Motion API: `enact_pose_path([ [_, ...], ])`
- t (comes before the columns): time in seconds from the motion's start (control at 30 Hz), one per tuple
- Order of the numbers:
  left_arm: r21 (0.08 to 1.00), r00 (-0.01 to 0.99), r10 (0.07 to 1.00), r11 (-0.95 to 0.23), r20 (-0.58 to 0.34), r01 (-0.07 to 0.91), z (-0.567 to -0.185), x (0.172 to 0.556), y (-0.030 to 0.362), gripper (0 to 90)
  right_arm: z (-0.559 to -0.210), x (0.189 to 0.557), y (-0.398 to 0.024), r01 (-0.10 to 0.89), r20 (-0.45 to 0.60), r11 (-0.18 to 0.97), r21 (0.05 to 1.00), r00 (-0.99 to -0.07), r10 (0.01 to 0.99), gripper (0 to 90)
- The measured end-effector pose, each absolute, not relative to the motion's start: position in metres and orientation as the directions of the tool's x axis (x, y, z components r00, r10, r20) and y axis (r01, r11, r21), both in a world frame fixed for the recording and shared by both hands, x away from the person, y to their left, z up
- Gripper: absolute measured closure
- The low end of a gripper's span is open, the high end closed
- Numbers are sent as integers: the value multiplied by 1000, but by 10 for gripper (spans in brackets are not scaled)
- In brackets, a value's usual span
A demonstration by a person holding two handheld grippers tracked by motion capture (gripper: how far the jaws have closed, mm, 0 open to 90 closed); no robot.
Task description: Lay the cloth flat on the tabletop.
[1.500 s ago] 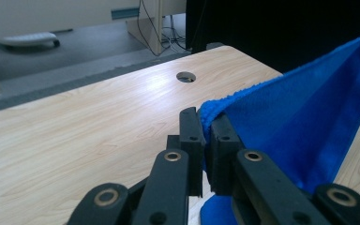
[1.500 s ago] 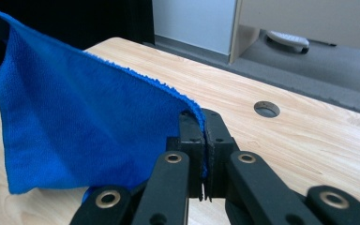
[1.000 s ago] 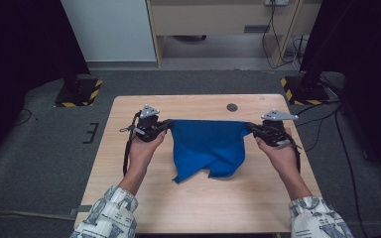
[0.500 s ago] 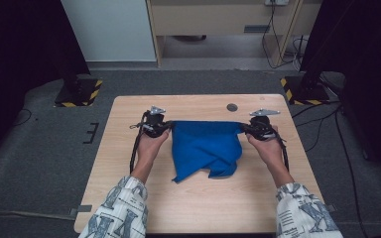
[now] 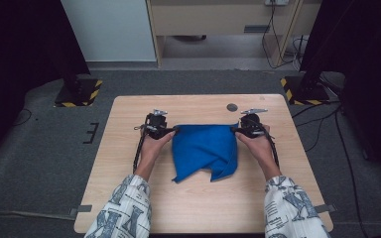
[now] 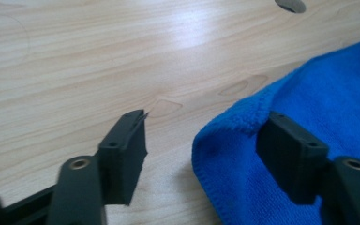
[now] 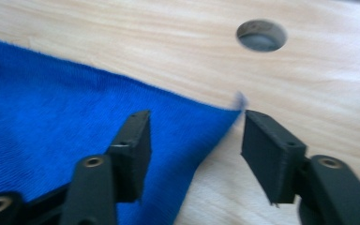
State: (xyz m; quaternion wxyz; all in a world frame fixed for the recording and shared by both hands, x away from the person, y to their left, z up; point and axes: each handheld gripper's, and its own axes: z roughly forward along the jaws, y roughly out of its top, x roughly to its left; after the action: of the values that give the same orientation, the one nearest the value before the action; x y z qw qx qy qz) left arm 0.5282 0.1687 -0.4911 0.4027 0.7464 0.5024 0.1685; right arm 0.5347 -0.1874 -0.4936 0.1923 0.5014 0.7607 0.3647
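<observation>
A blue cloth (image 5: 206,151) lies on the wooden table (image 5: 124,168), its far edge stretched straight and its near part folded and rumpled. My left gripper (image 5: 172,130) is at the cloth's far left corner, my right gripper (image 5: 235,130) at its far right corner. In the left gripper view the jaws of the left gripper (image 6: 205,119) have just been opening; the cloth's corner (image 6: 243,140) lies between them, untouched by the pads. In the right gripper view the right gripper (image 7: 197,117) has also just been opening, with the cloth's pointed corner (image 7: 215,117) loose between its jaws.
A round cable hole (image 5: 232,107) sits in the table just beyond the cloth's right corner, close to my right gripper. Bare wood lies to the left, right and near side of the cloth. Stands with striped bases flank the table on the floor.
Both hands have come down and drawn closer together, laying the cloth's far edge on the table. Both grippers, shut on the corners before, have let go.
</observation>
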Motion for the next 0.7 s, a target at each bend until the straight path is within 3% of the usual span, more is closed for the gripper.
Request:
enact_pose_path([
  [0.1,799,423,893,-139,-154,585,-486,527,172,262,-489,534,-191,612,82,208,763,-411,908,355],
  [0.33,819,423,895,-136,-140,558,-474,523,182,271,-481,528,-194,594,65,217,775,-416,907,330],
  [0.53,826,452,882,-153,-134,543,-464,499,187,273,-475,508,-192,570,58,253,782,-471,880,304],
  [0.7,838,469,871,-143,-147,527,-466,469,190,269,-476,481,-190,544,68,265,796,-516,854,418],
])
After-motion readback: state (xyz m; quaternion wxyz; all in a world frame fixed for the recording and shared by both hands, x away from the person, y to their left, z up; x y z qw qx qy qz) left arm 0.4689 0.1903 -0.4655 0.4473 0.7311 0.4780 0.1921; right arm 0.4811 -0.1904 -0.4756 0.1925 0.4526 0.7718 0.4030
